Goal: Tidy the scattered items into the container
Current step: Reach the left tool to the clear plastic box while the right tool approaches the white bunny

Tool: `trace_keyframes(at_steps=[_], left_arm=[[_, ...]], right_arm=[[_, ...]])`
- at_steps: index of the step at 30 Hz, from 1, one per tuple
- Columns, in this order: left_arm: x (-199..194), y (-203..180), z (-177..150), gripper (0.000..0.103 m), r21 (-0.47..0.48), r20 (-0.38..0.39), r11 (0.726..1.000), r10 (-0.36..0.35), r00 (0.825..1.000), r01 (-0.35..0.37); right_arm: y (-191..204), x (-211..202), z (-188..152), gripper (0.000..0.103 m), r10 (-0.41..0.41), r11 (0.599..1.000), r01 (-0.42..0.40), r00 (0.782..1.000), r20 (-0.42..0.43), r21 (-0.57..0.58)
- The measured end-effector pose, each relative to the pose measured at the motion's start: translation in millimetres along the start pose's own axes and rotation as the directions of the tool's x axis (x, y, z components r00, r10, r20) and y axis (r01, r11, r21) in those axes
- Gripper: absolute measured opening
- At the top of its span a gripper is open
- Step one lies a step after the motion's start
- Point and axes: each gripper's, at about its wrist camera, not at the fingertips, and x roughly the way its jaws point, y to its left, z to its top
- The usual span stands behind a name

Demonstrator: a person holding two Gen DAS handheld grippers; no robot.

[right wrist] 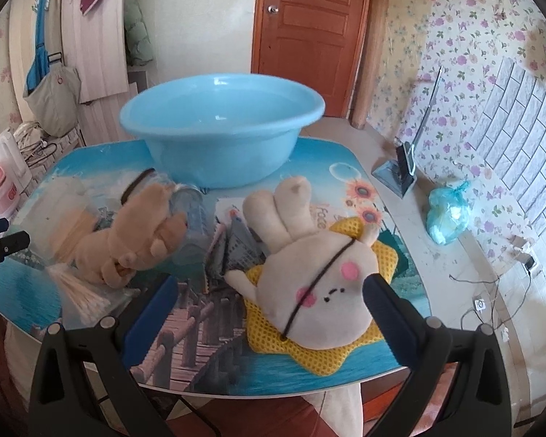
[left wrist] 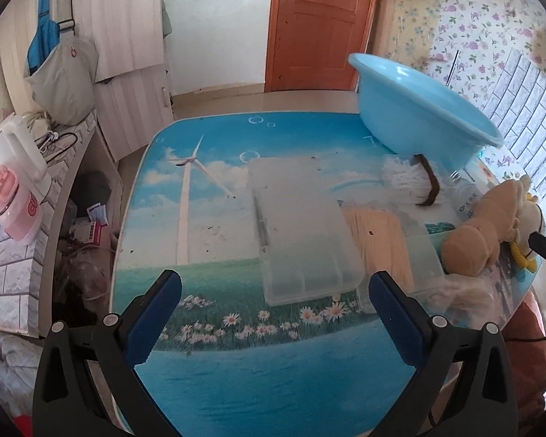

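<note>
The blue basin (right wrist: 222,138) sits empty at the table's far edge, upper centre of the right wrist view. Only that view shows the cream plush (right wrist: 309,273) on a yellow mesh pad (right wrist: 309,353), between the spread fingers of the right gripper (right wrist: 269,302). Only the left view shows the clear lidded box (left wrist: 302,225) at centre, ahead of the left gripper (left wrist: 276,287), whose fingers also stand apart and empty.

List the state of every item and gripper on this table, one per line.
Left hand-held gripper: open, empty.
Right hand-held gripper: open, empty.
Light blue plastic basin: upright, looks empty.
Cream rabbit plush: lying on yellow mesh pad.
Tan plush toy: lying on table.
Clear plastic box: lying flat.
</note>
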Motion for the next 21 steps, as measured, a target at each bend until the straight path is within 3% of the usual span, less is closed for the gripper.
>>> trace_keyframes(at_steps=[6, 21], left_arm=[[15, -10, 9, 0.103, 0.034, -0.005, 0.999, 0.019, 1.000, -0.019], [34, 0, 21, 0.103, -0.002, -0.005, 1.000, -0.001, 1.000, 0.001]], right_arm=[[0, 5, -2, 0.103, -0.011, 1.000, 0.011, 1.000, -0.019, 0.001], [4, 9, -2, 0.103, -0.055, 0.998, 0.054, 0.998, -0.021, -0.026]])
